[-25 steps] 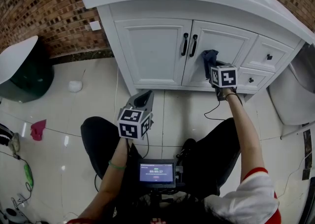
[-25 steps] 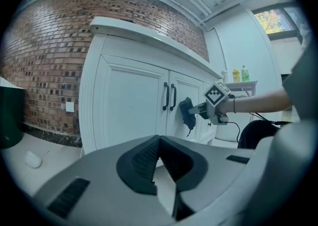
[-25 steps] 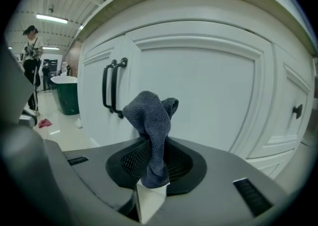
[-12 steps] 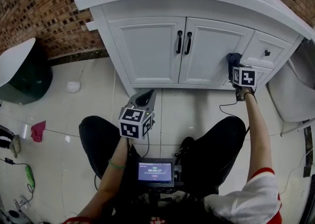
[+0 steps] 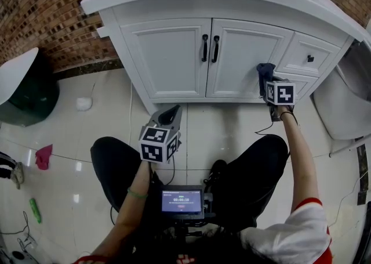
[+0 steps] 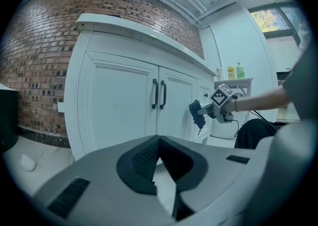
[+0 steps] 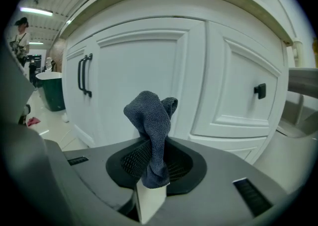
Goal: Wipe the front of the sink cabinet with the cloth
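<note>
Back toward the doors by a little: the right gripper (image 5: 266,80) had swept the cloth (image 5: 265,71) out onto the drawers (image 5: 310,60) and now has it by the seam between them and the right-hand door (image 5: 246,57). Meanwhile the left gripper (image 5: 168,115) has not stirred, hanging low over the floor (image 5: 110,118) in front of the sink cabinet (image 5: 168,54).

From above, the cloth is only a dark wad at the white front. The right gripper view shows more: the right gripper (image 7: 150,168) has its jaws pinched on the cloth (image 7: 151,120), which stands up in a twisted bunch before the door's edge, a drawer's black knob (image 7: 259,90) off to the right. Whether the cloth actually touches the paint I cannot tell.

The left gripper view shows the left gripper (image 6: 158,158) with its jaws together, nothing between them. It also takes in two bottles (image 6: 234,71) on a shelf (image 6: 233,81) beyond the cabinet.

Both doors and the drawers are closed. A dark green bin (image 5: 32,91) stands near the brick wall, its contents hidden. A pink rag (image 5: 43,155) lies on the floor.
</note>
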`<action>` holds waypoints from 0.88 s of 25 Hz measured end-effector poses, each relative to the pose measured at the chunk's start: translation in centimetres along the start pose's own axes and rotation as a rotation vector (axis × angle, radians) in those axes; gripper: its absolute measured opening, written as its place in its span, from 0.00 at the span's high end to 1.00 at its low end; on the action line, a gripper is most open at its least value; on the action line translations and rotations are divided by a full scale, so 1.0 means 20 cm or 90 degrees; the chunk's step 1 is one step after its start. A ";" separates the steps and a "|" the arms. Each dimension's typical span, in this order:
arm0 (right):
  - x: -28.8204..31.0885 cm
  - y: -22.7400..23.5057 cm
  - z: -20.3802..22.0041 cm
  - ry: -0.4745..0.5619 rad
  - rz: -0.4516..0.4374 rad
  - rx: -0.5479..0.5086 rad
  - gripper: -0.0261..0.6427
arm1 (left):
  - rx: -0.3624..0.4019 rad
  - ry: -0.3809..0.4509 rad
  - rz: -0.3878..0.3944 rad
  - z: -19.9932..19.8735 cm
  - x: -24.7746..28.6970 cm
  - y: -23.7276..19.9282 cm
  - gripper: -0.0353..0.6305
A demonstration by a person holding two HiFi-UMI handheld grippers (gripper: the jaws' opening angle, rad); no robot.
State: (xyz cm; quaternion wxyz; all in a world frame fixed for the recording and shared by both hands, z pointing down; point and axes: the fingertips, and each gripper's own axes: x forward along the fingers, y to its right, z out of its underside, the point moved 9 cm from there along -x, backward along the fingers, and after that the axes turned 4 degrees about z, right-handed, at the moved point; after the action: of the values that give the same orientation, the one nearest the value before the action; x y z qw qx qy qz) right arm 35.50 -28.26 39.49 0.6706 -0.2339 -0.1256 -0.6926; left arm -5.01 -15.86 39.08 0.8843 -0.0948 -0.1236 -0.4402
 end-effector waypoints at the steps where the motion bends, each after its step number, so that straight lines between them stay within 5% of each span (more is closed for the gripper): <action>1: 0.01 -0.06 0.00 0.001 -0.017 -0.011 0.85 | 0.000 0.000 0.002 0.00 0.00 0.00 0.89; 13: 0.17 -0.83 -0.01 -0.009 -0.177 -0.113 0.85 | -0.014 0.006 -0.013 0.02 -0.06 -0.08 0.89; 22: 0.26 -0.97 0.04 -0.032 -0.180 -0.109 0.85 | -0.023 0.006 -0.023 0.04 -0.08 -0.14 0.89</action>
State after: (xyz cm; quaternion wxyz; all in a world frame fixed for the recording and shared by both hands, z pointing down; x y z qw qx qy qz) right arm 16.59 -31.11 45.36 0.5410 -0.2873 -0.1142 -0.7821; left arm -8.29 -15.98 39.48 0.8748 -0.1066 -0.1128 -0.4590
